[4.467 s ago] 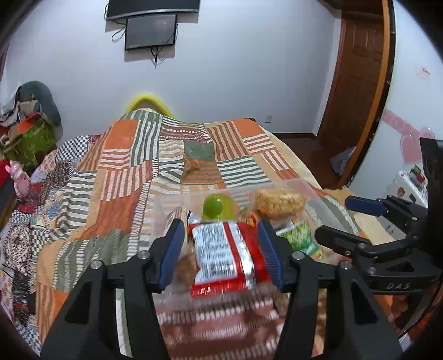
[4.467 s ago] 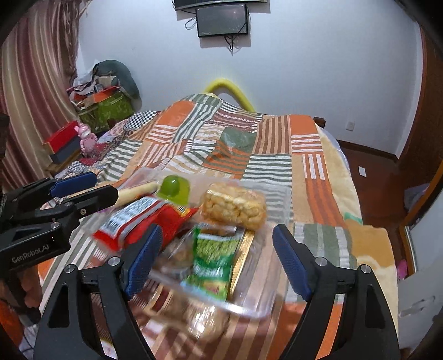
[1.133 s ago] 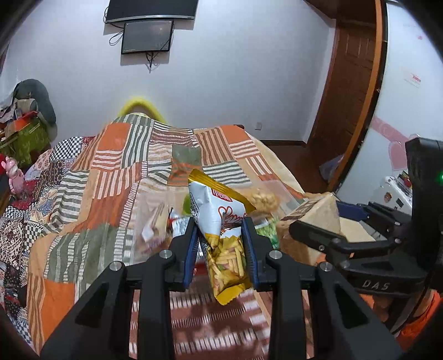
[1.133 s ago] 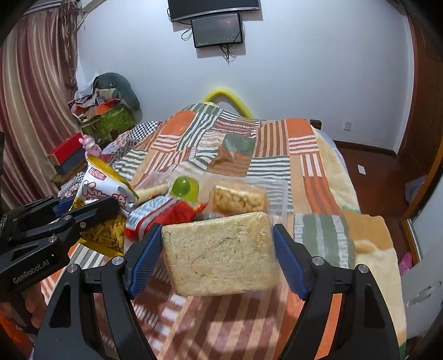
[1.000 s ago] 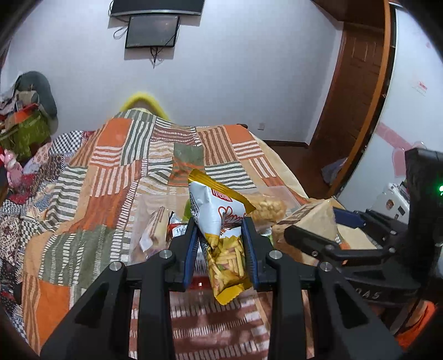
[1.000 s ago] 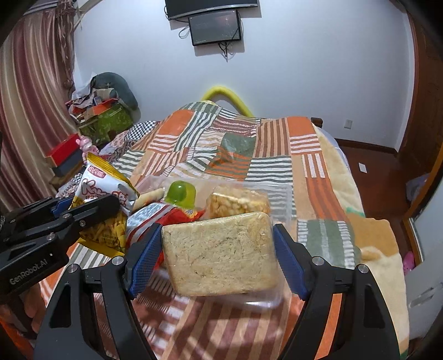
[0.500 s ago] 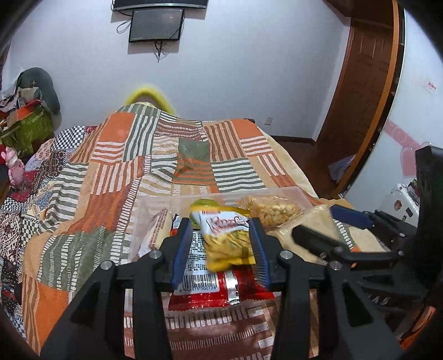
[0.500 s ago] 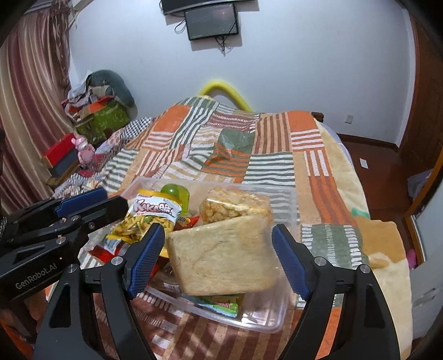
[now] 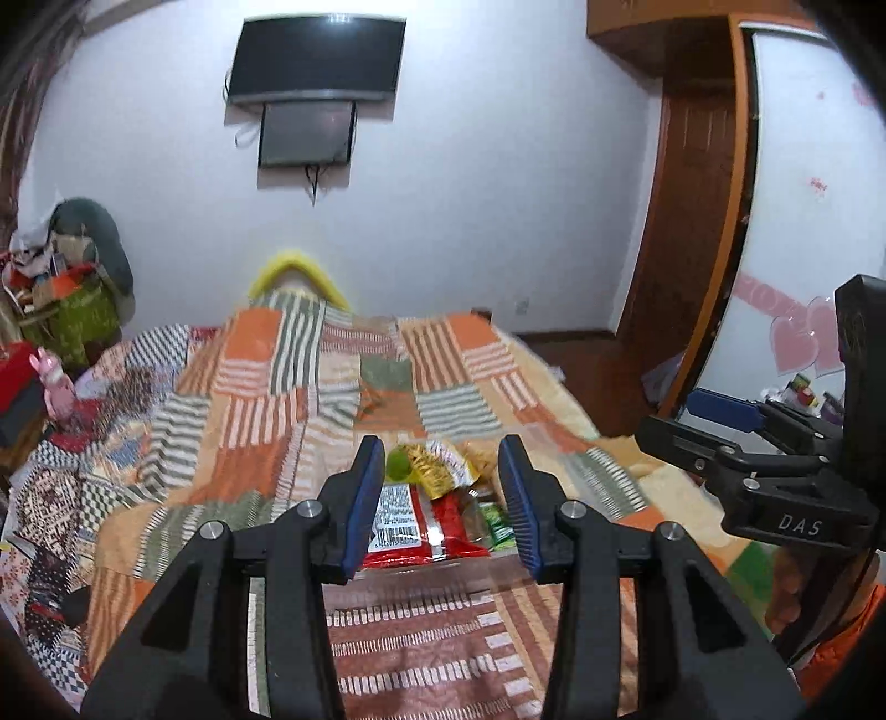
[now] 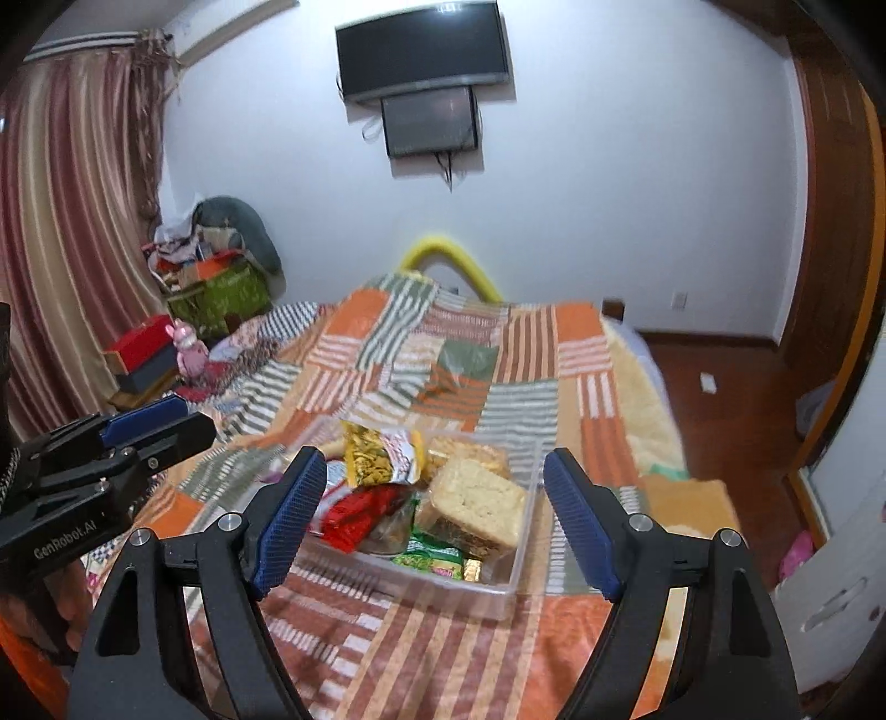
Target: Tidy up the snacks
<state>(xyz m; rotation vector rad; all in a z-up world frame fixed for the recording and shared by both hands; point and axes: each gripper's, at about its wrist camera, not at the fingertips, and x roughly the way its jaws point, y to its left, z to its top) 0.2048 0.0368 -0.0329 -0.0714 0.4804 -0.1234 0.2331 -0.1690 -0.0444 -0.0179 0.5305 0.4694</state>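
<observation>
Both tools stand open and empty: the left tool (image 9: 446,507) narrowly, having just parted, the right tool (image 10: 434,523) wider. The clear container (image 10: 520,562) of snacks lies ahead and below both, long axis running away, nearer the right. It rests on a patchwork bed (image 10: 587,354); a bedroom.

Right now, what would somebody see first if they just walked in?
Probably the clear plastic box heaped with snacks on the patchwork bed: a yellow chip bag on top and a pale crumbly block leaning to its right. Next, the dark TV high on the white wall behind.
</observation>
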